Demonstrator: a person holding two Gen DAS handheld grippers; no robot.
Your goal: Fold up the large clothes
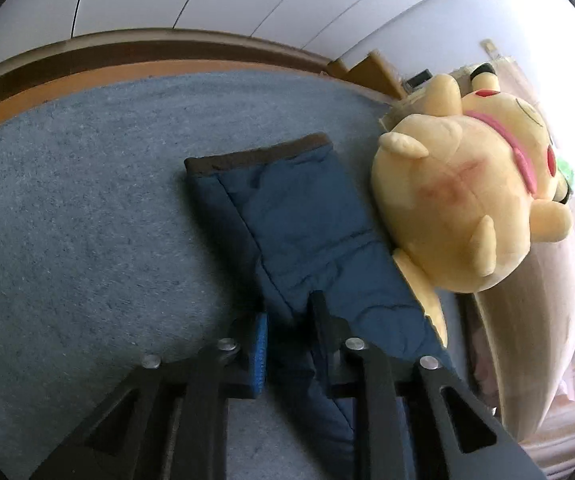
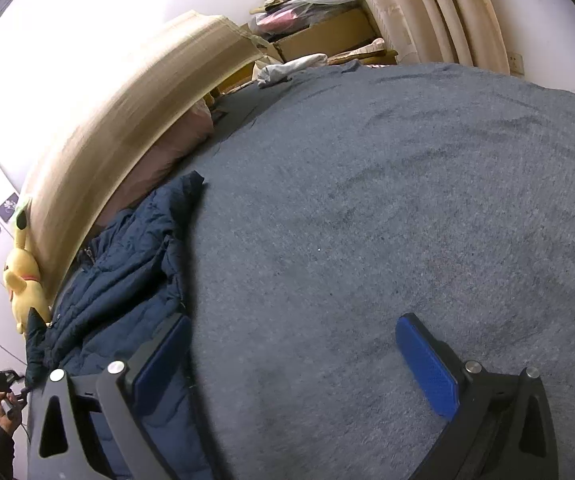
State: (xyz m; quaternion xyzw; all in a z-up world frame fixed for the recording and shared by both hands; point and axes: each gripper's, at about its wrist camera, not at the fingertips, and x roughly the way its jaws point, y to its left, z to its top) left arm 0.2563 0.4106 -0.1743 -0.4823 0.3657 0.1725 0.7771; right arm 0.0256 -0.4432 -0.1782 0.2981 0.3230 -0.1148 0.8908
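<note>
step: gripping sleeve of padded navy quilted jacket [image 1: 307,216] | left gripper [image 1: 287,344] clamped on sleeve; right gripper [image 2: 293,364] apart, empty | next: fold sleeve across body

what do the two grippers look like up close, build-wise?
Both match: the left gripper and right gripper have black plastic linkage arms with triangular cutouts, round silver pivot pins and flat fingers faced with ribbed blue pads. No cables or markings visible. At the right view's edge, a hand shows a dark sleeve.
</note>
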